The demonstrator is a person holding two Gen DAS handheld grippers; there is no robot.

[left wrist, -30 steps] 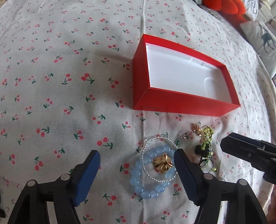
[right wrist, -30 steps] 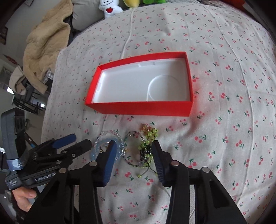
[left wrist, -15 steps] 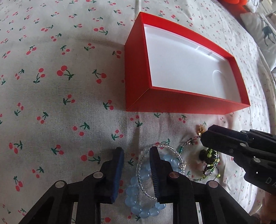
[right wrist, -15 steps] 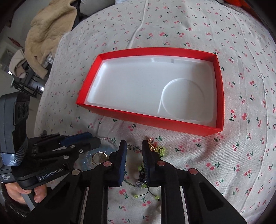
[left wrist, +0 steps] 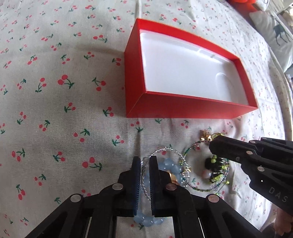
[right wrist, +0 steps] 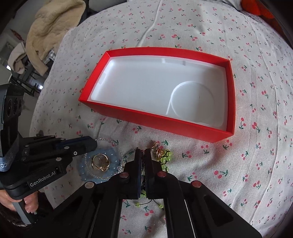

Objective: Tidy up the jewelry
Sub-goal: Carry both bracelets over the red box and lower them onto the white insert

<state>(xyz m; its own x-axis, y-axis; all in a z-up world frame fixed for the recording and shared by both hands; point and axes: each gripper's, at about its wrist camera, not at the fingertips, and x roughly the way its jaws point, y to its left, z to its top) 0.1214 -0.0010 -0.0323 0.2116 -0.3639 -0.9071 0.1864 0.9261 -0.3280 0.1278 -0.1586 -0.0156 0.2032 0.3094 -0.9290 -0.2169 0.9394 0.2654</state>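
Observation:
A red box [left wrist: 183, 106] with an empty white liner lies on the cherry-print cloth; it also shows in the right wrist view [right wrist: 183, 126]. In front of it lies a jewelry pile. My left gripper [left wrist: 145, 162] is shut on the clear bead bracelet [left wrist: 164, 151] and the pale blue bead bracelet [left wrist: 170, 165] beside a gold piece [right wrist: 100, 162]. My right gripper [right wrist: 142, 152] is shut on the green-and-black beaded piece [right wrist: 164, 155], seen in the left wrist view [left wrist: 217, 170] under the right gripper's fingers [left wrist: 228, 150].
A beige blanket [right wrist: 53, 27] on a chair stands beyond the table's far left edge. A deer-print cushion [left wrist: 274, 33] and an orange toy [left wrist: 243, 5] lie past the far right edge. Bare cloth [left wrist: 55, 91] lies to the left of the box.
Both grippers have closed from wide open to shut on the jewelry, the left on the bracelets, the right on the green beaded piece. Both moved forward, closer to the red box.

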